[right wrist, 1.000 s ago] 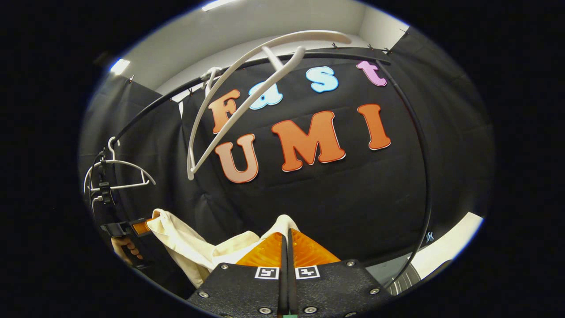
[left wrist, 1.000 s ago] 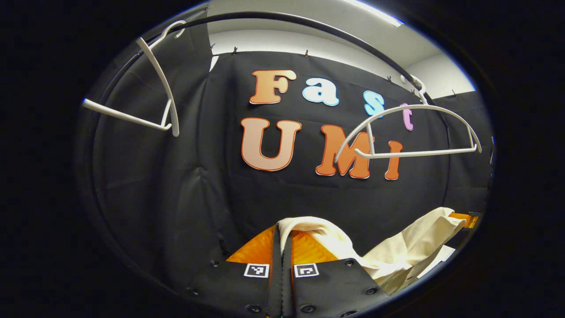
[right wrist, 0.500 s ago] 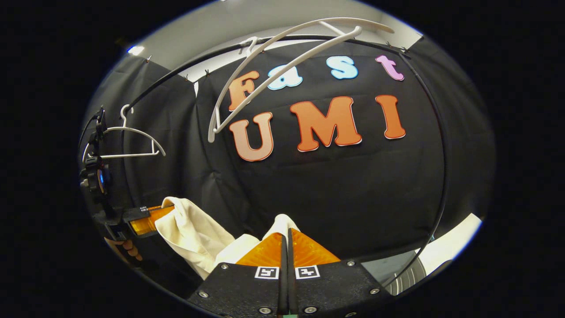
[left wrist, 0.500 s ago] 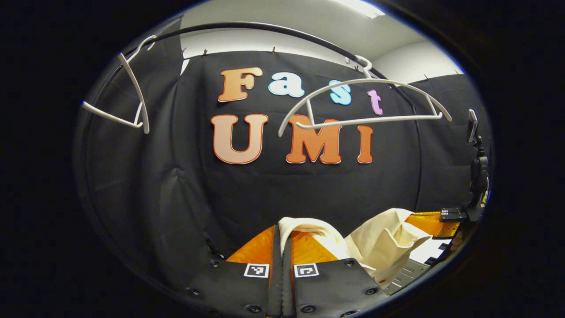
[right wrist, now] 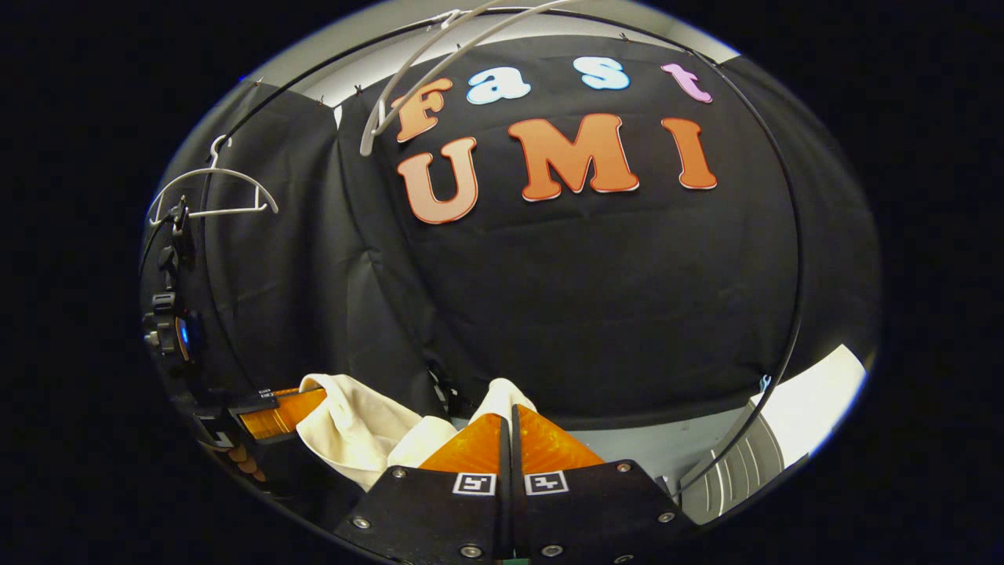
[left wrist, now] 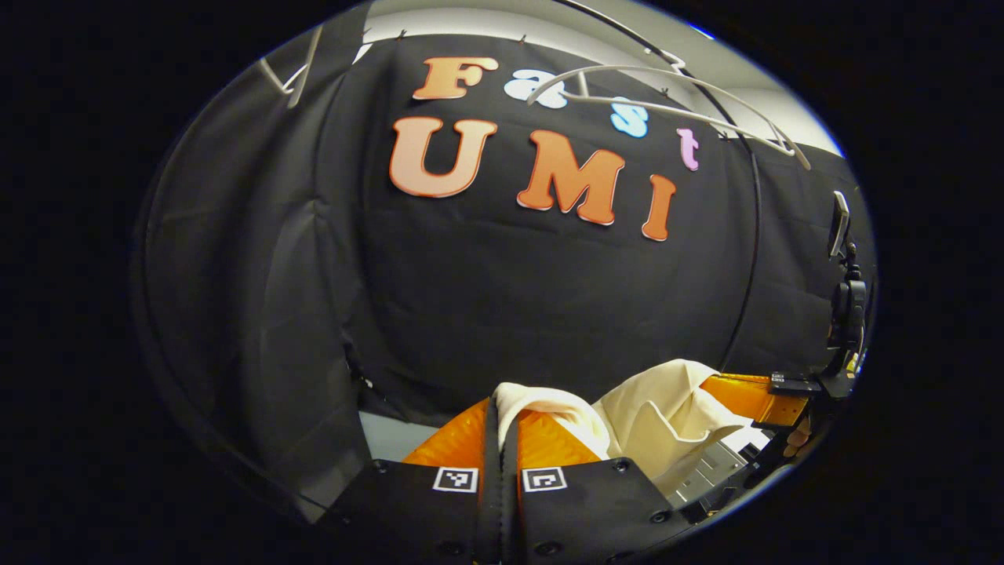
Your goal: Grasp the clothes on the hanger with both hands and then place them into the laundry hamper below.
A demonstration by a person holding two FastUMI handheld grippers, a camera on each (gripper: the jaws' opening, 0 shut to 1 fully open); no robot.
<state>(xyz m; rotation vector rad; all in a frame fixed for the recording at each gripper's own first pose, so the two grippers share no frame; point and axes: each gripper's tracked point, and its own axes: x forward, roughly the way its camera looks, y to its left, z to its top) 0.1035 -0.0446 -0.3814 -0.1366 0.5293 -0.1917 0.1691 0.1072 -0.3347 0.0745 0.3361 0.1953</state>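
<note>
Left gripper view: left gripper point(left wrist: 502, 416) fingers pinched tight on a fold of the cream garment point(left wrist: 659, 412) | right gripper point(right wrist: 510, 420) fingers likewise clamped on its other end | garment slung between both, off and well below the white hanger point(right wrist: 439, 71), likely for lowering | hamper point(right wrist: 729, 471) apparently just below garment.

Left claw clamped on cream garment, hangers bare overhead

Left claw point(left wrist: 500, 412) pinches a fold of the cream garment point(left wrist: 659, 412); right claw point(left wrist: 749, 396) grips its far end. Two white hangers point(left wrist: 667, 98) hang on the black rail point(left wrist: 754, 235)
</note>
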